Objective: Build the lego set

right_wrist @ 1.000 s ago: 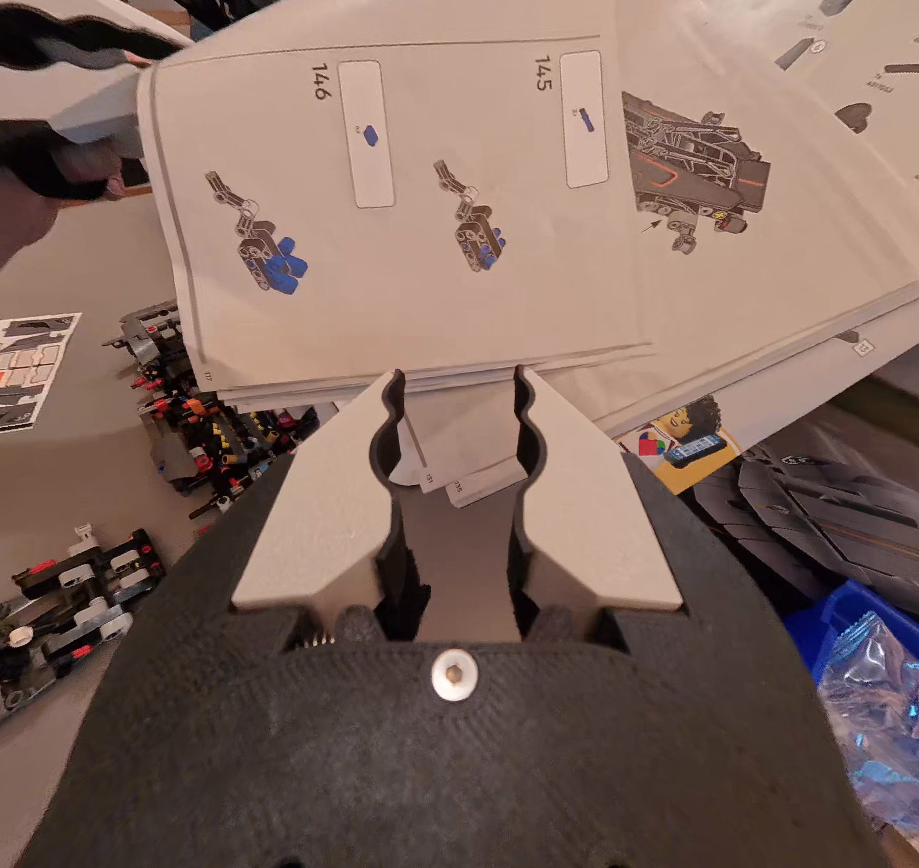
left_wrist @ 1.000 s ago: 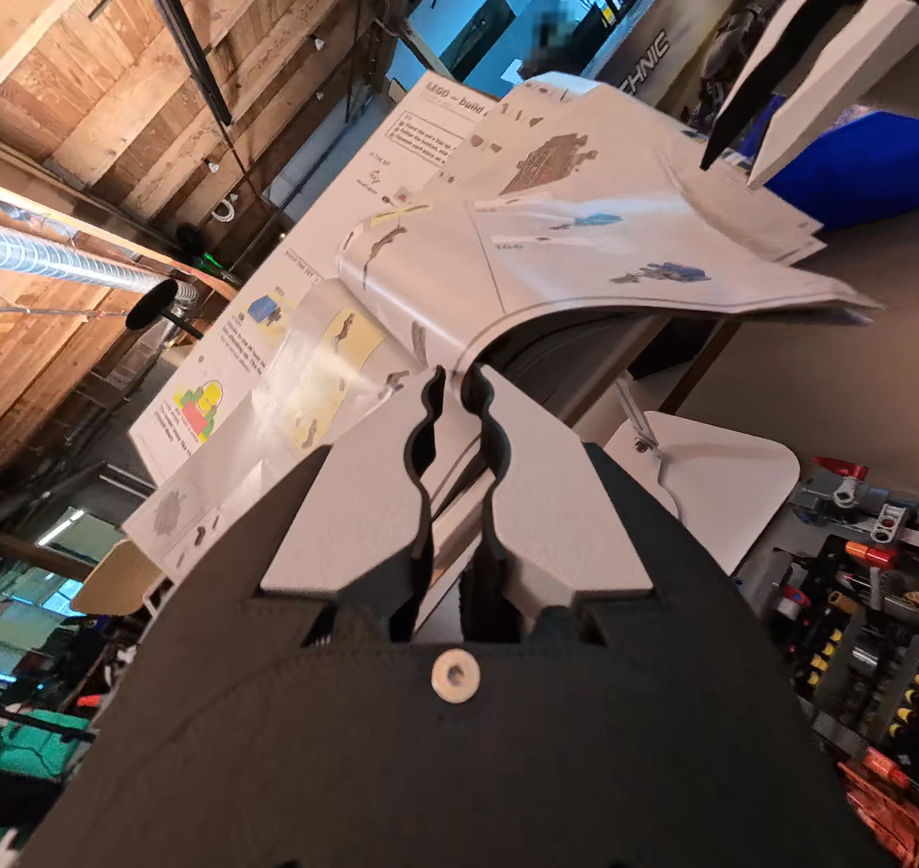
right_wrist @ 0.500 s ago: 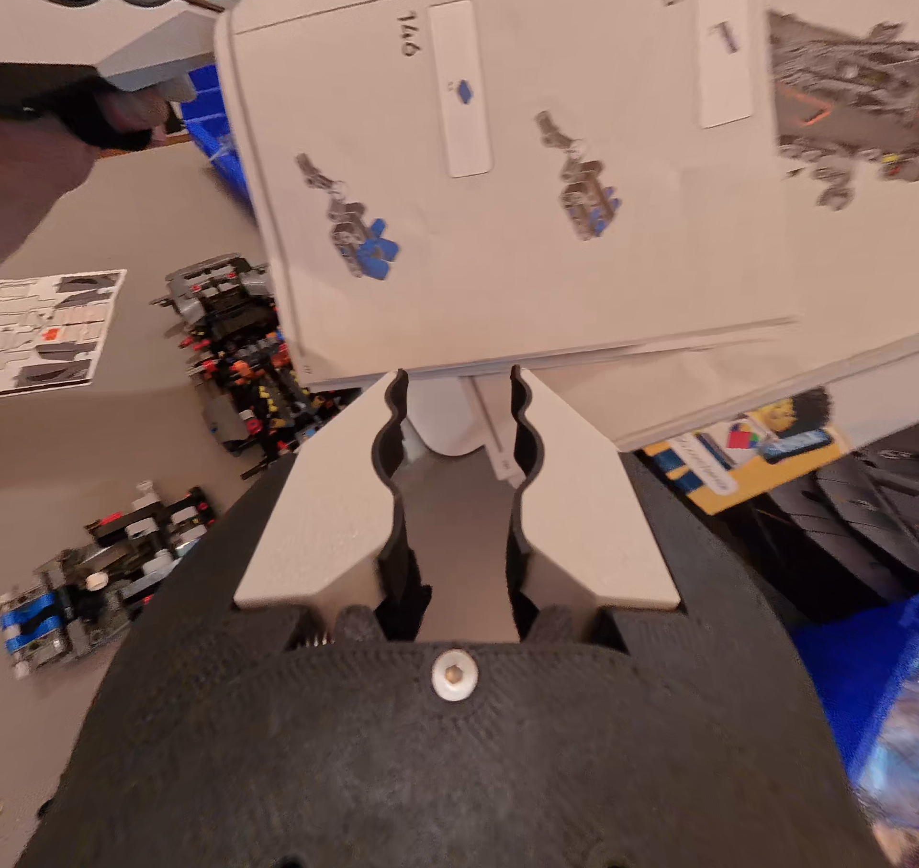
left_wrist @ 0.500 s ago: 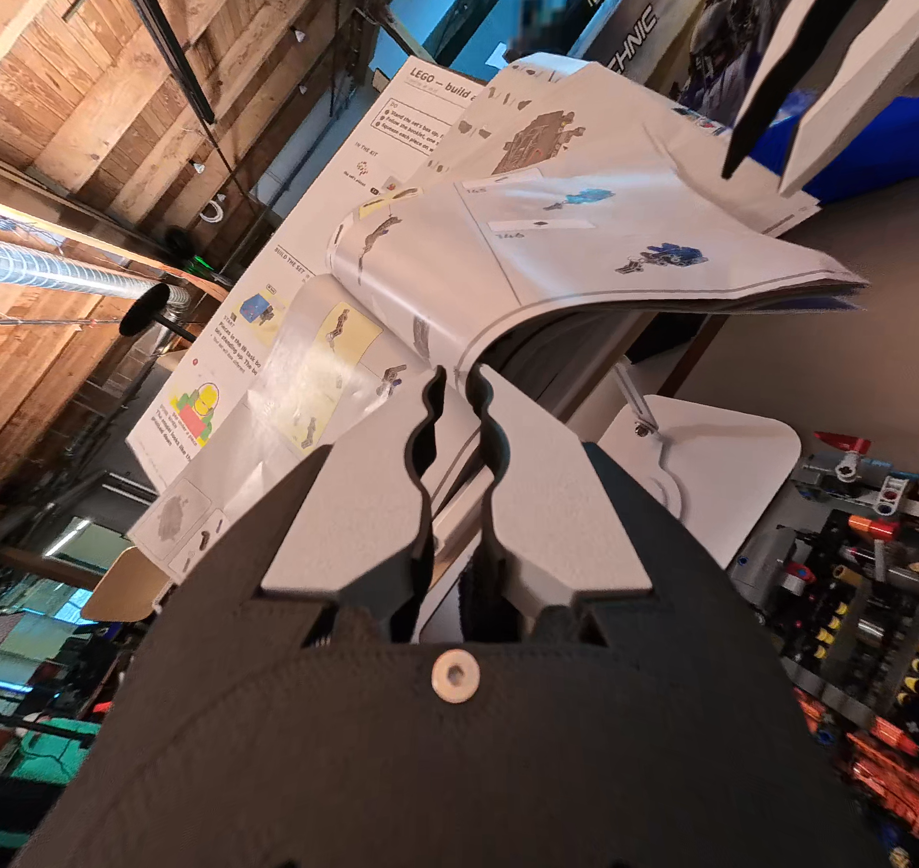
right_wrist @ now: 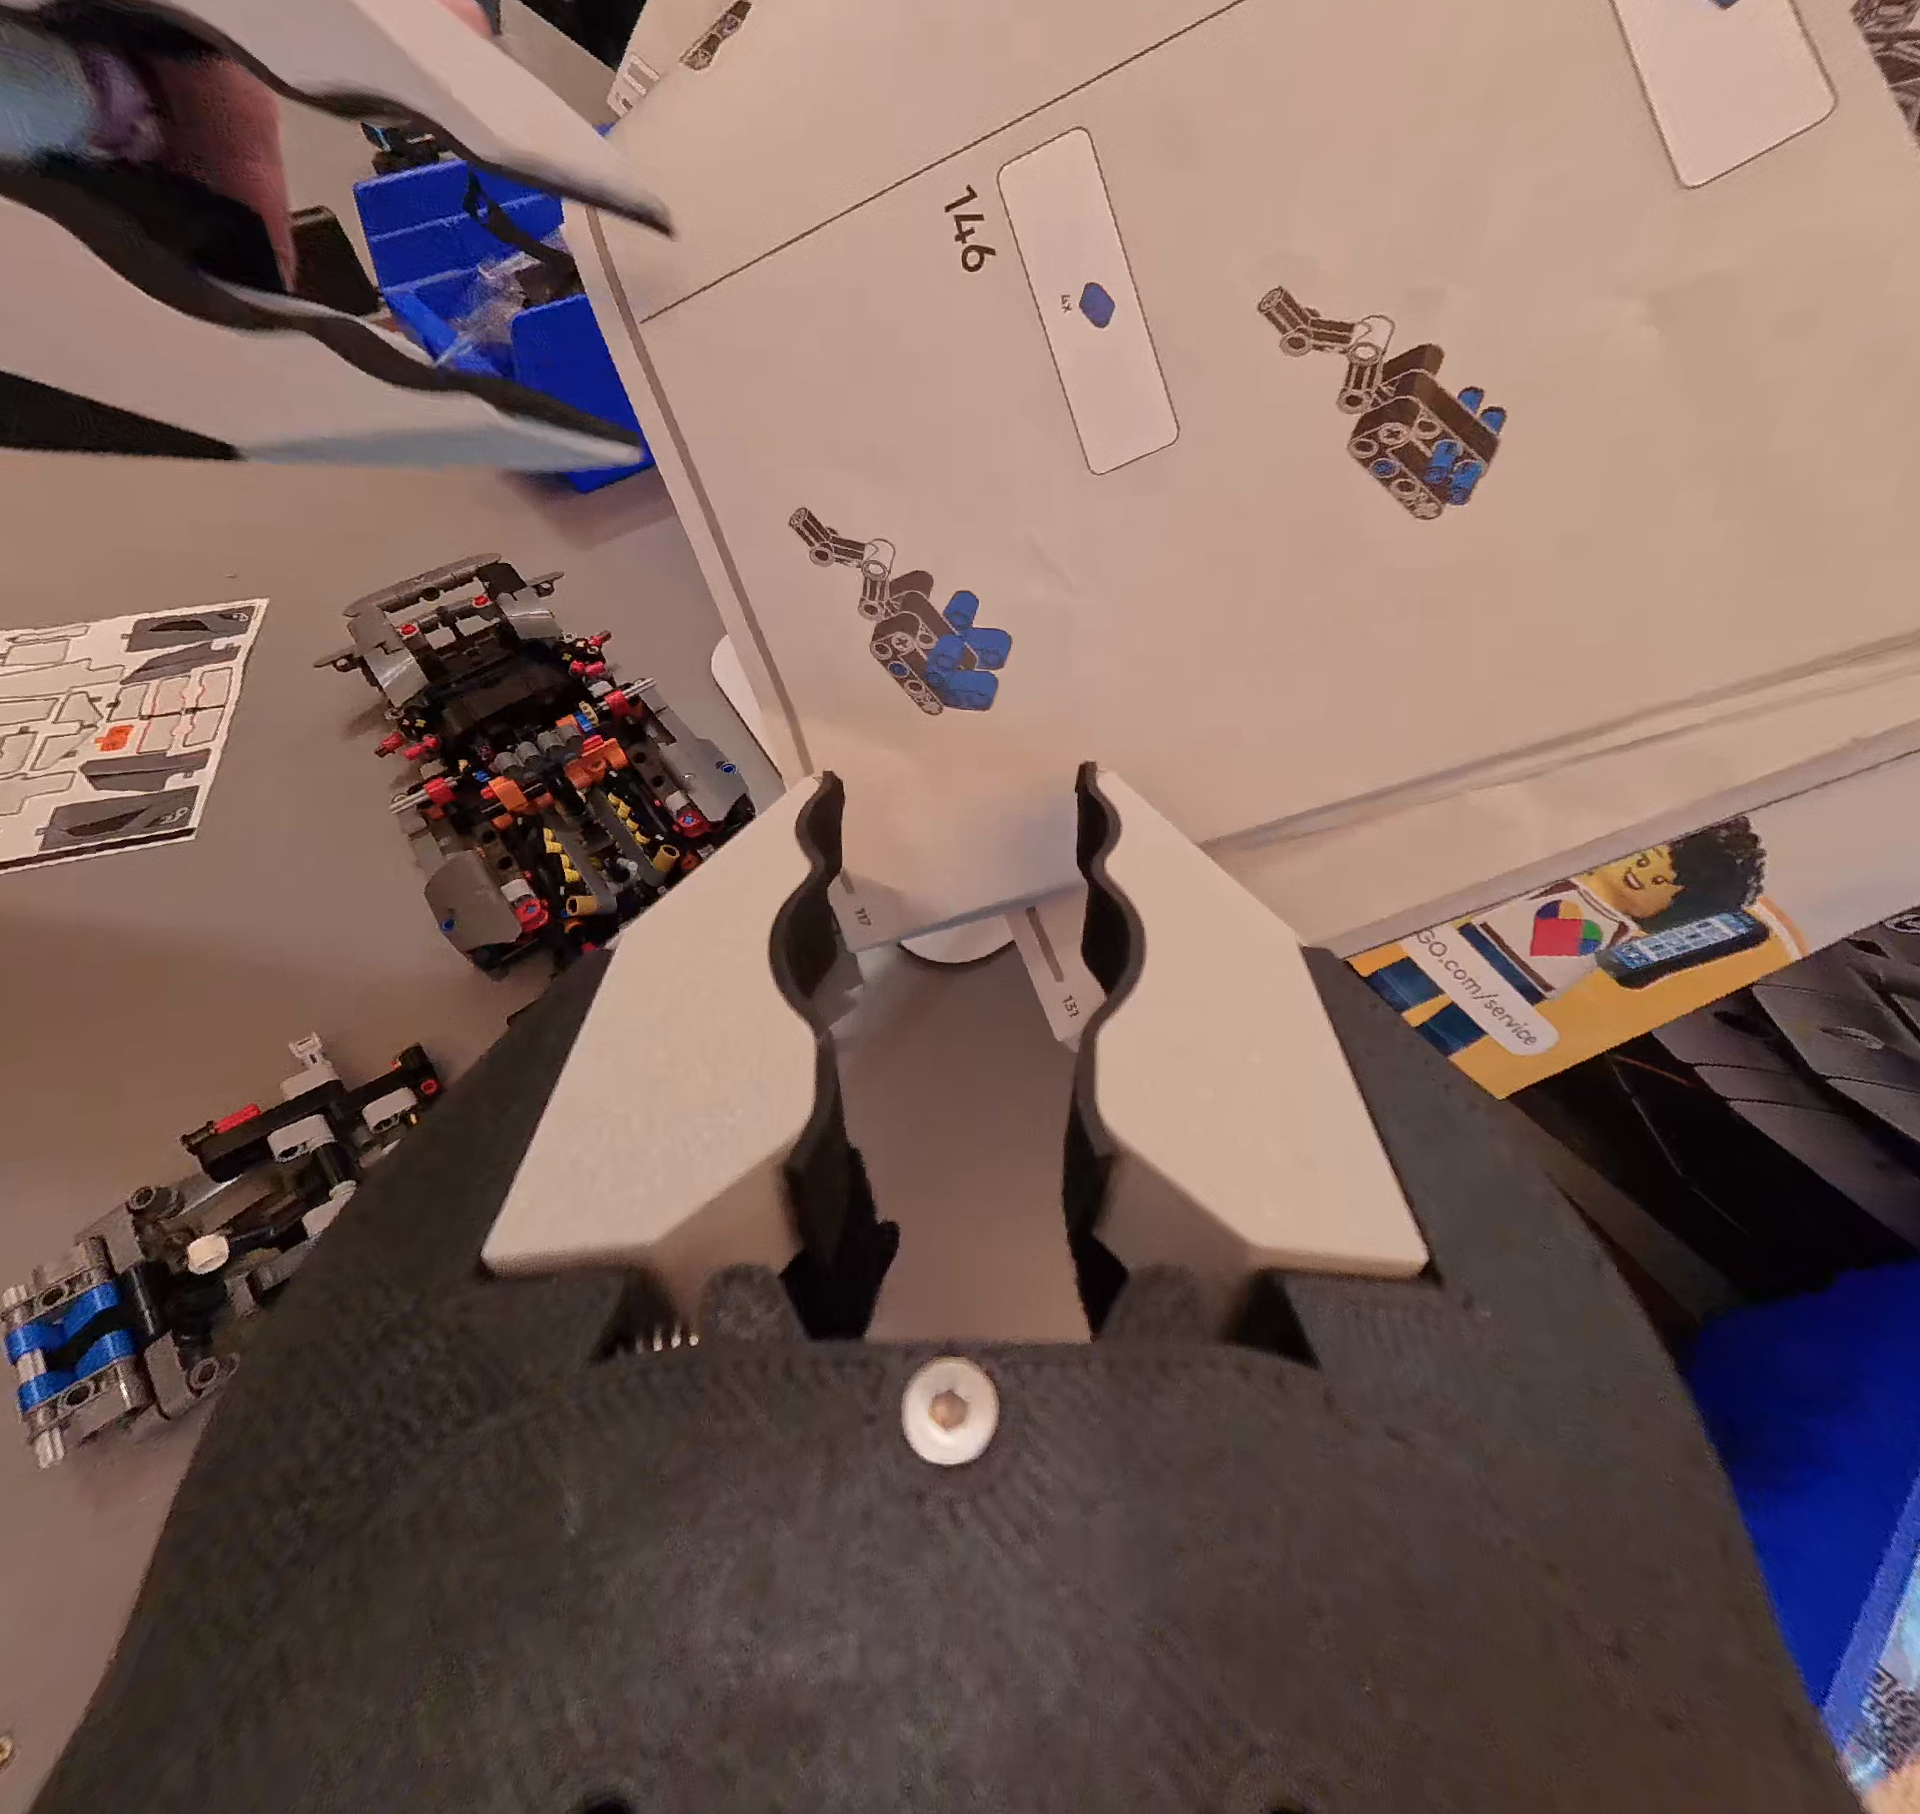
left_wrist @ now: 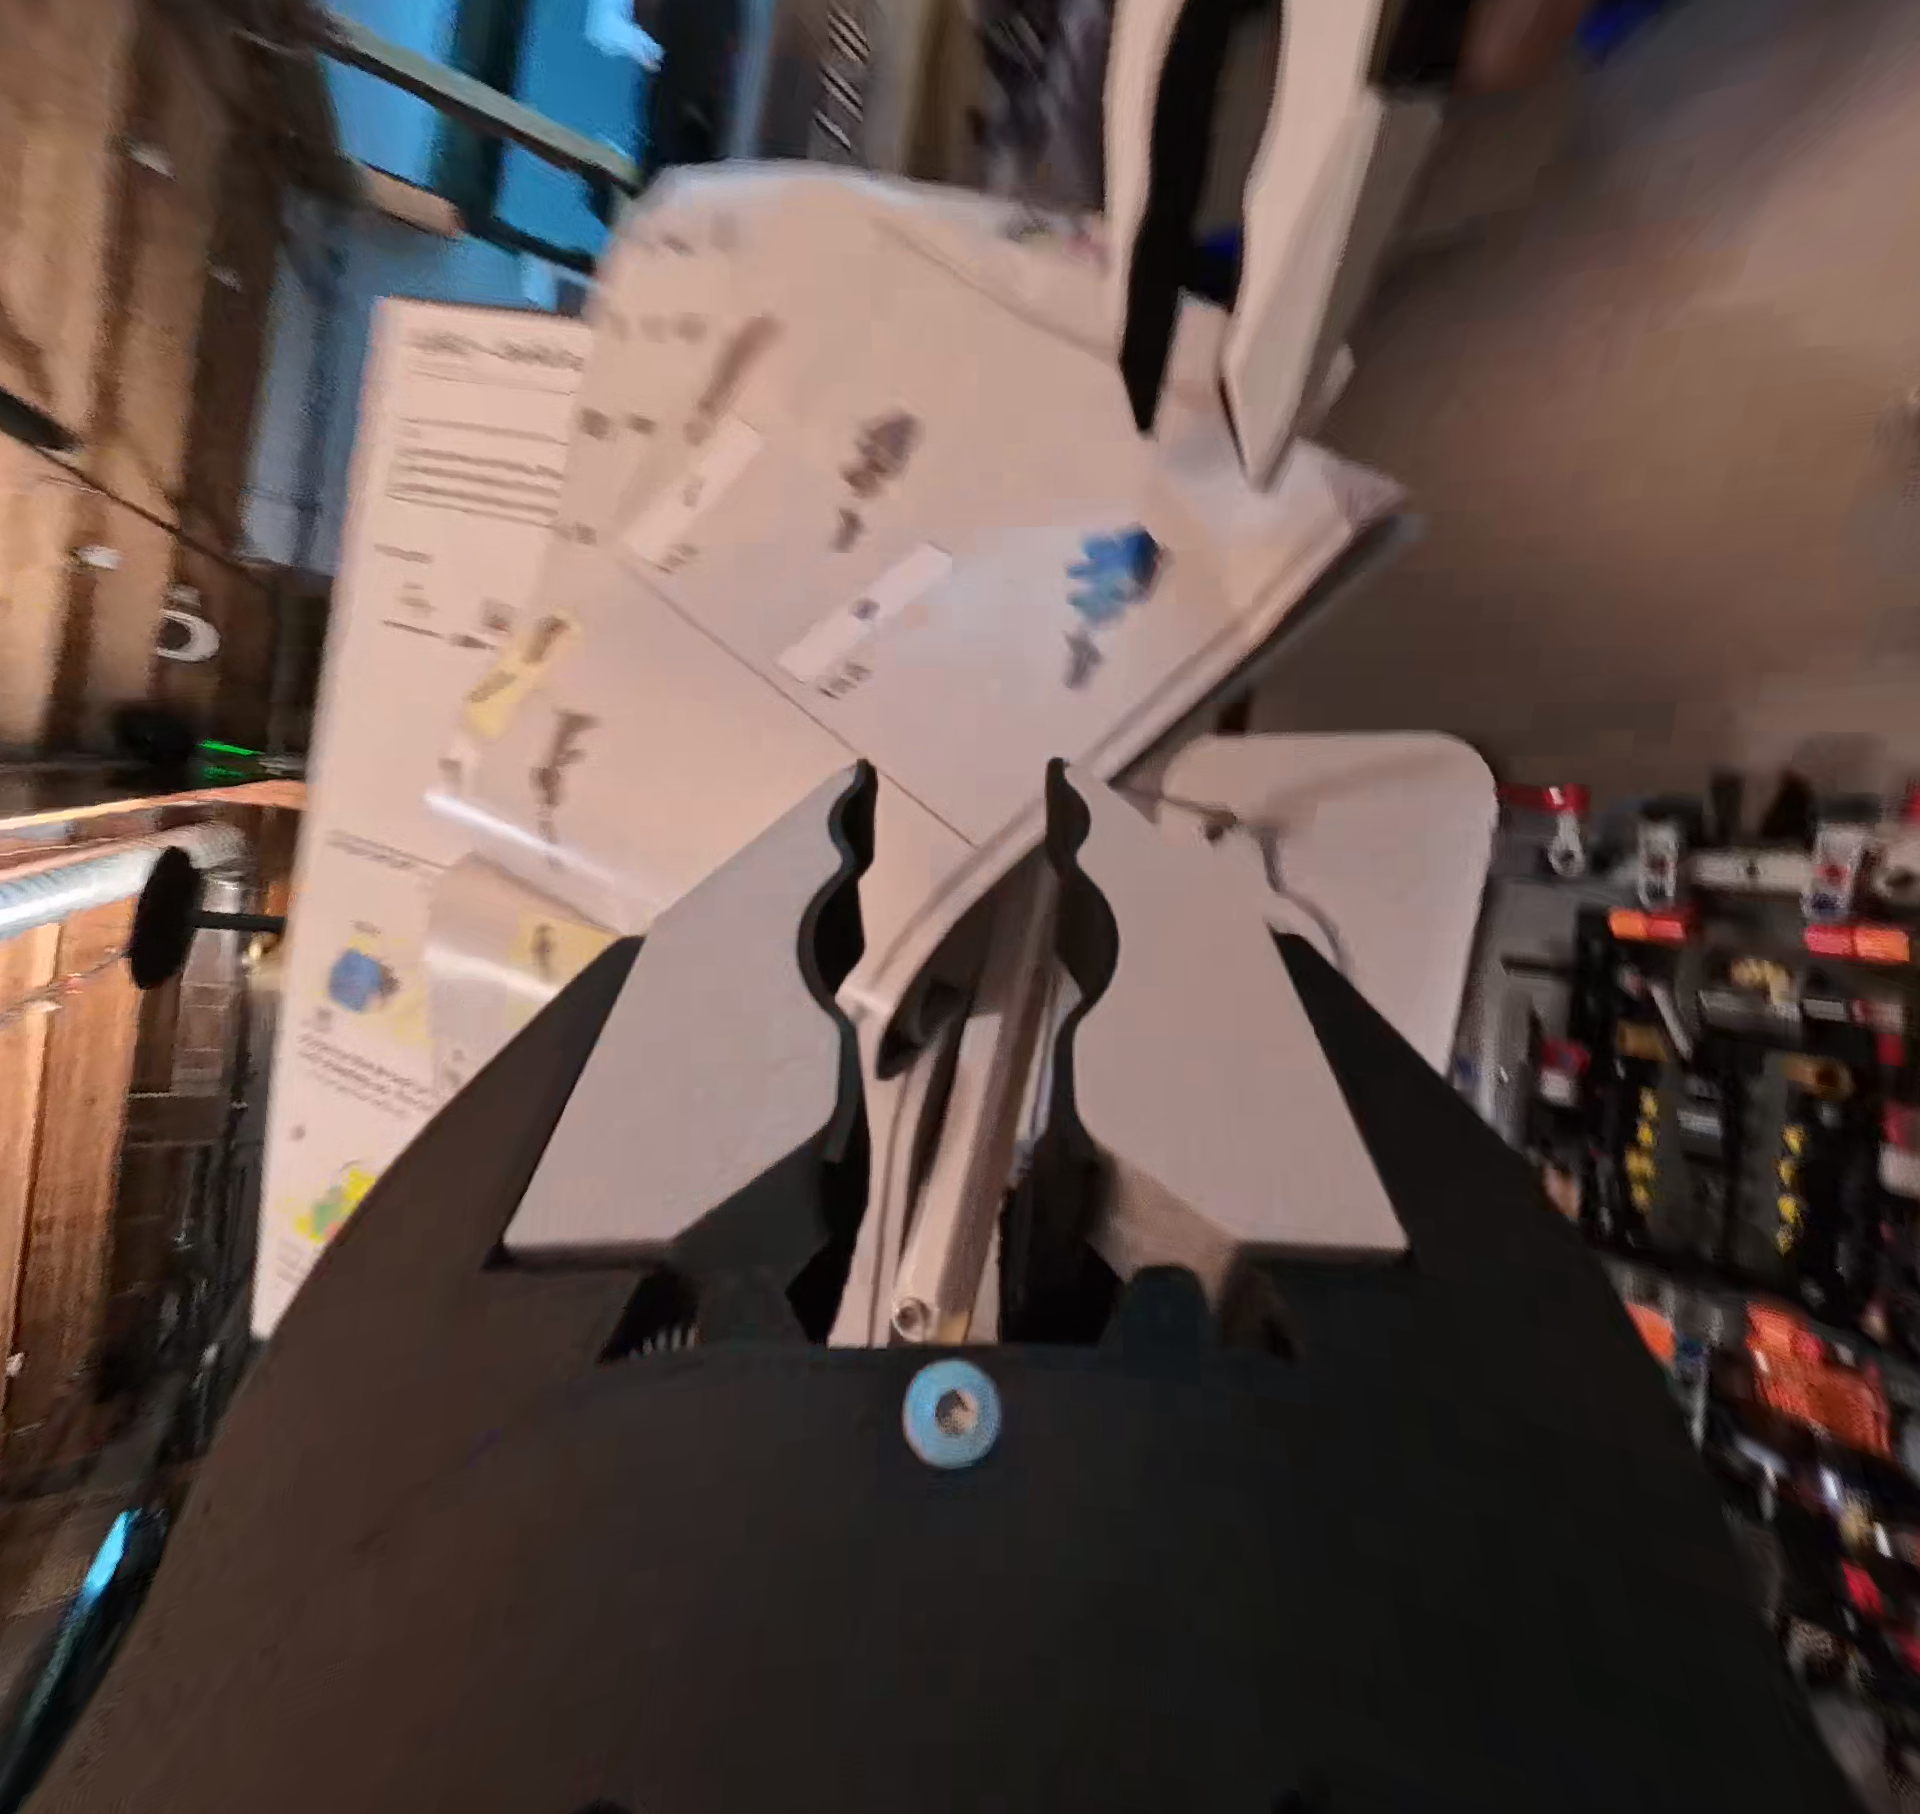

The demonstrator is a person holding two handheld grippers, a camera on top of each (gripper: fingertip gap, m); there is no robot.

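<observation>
Both grippers, left (left_wrist: 956,788) and right (right_wrist: 951,793), had jaws apart, holding nothing, at the raised manual (right_wrist: 1299,476); chassis (right_wrist: 540,756) lay on the worktop (right_wrist: 208,985).

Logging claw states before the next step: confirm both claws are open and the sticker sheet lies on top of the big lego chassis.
Wrong about the sheet. The right wrist view shows the sticker sheet flat on the table, beside the big lego chassis, apart from it. The left claw and right claw are open.
</observation>
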